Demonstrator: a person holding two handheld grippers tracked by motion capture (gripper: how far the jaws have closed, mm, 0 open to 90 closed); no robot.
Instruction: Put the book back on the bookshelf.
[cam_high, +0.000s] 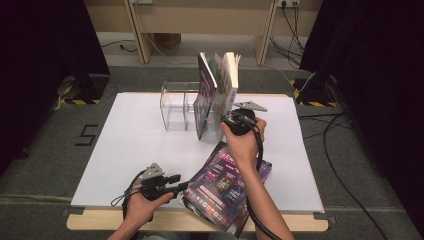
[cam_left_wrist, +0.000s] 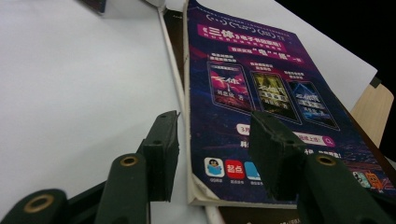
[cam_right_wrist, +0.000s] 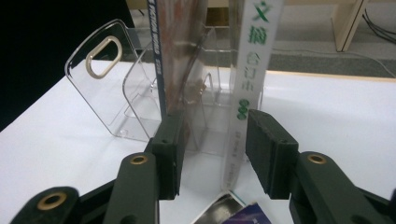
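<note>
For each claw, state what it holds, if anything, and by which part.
Nothing is held. The left claw stands open around the near corner of the purple book. The right claw stands open at the white-spined book in the clear rack.

A white board (cam_high: 130, 150) is lying across a wooden tabletop (cam_high: 100, 220), covering nearly all of it. Grey carpet (cam_high: 45, 150) is spreading around the table. Black curtains (cam_high: 40, 40) are hanging at both sides, cables (cam_high: 345, 150) are trailing over the floor at right, and wooden furniture legs (cam_high: 137, 30) are standing behind.
</note>
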